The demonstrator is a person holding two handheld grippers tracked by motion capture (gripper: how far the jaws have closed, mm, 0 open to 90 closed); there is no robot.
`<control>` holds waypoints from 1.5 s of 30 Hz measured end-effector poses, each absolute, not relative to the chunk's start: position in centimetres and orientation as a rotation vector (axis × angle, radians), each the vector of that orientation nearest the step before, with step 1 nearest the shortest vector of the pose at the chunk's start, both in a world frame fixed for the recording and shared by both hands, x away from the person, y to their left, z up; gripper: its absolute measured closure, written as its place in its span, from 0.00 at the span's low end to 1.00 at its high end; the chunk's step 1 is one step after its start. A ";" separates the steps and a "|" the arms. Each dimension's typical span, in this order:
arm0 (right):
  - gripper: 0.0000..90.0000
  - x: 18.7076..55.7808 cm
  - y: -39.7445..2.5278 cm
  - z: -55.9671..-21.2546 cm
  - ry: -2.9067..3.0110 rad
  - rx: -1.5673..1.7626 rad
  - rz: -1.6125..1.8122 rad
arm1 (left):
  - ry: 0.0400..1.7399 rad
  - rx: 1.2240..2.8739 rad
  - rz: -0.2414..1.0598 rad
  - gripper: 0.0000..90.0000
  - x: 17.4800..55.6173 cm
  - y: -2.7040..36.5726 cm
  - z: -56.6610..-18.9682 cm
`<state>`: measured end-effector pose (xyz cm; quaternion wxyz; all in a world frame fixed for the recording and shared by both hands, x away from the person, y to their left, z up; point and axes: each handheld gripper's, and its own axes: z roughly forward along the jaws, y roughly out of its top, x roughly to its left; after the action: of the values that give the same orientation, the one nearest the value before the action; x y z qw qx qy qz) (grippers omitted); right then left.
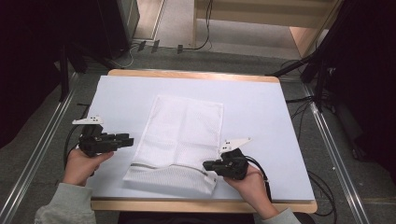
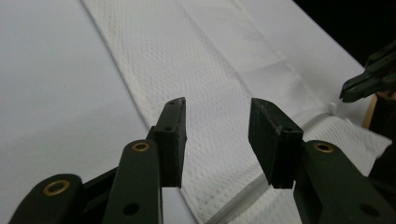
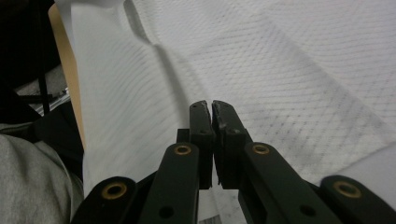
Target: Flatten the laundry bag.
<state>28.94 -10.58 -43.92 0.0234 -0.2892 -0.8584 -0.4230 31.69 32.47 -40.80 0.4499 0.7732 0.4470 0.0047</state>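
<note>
Mesh bag (image 1: 180, 140), white, lies flat at centre frame in the high view, on the white sheet (image 1: 261, 116) covering the desk (image 1: 196, 74). Zipper end faces the bottom of the frame, with the lower band folded along the zip line.

Left tongs (image 1: 125, 140) at left of frame, just beside the bag's left edge, jaws apart with nothing between them. In the left gripper view the left tongs (image 2: 217, 135) sit over the bag's edge, mesh visible through the gap.

Right tongs (image 1: 208, 165) at lower centre-right, tips at the bag's lower right corner by the zip end. In the right gripper view the right tongs (image 3: 209, 112) have jaws pressed together over the mesh; can't tell if anything is pinched between them.
</note>
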 end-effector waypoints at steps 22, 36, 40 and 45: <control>0.75 31.5 -13.1 -45.2 -2.709 -1.164 -1.355 | 1.194 2.088 0.012 0.64 35.2 30.1 -44.1; 0.63 33.3 -12.1 -47.4 -2.814 -1.247 -1.264 | 1.173 2.144 0.060 0.61 35.7 28.7 -45.0; 0.62 33.2 -11.3 -47.6 -2.846 -1.237 -1.283 | 1.175 2.142 0.057 0.63 35.7 28.5 -45.1; 0.72 33.2 -10.9 -47.5 -2.889 -1.245 -1.269 | 1.167 2.155 0.046 0.76 35.6 27.9 -45.2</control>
<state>33.18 -10.89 -47.53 -0.1249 -0.3642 -0.8450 -0.3712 35.63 27.87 -45.19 0.3387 0.8272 0.4480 0.0177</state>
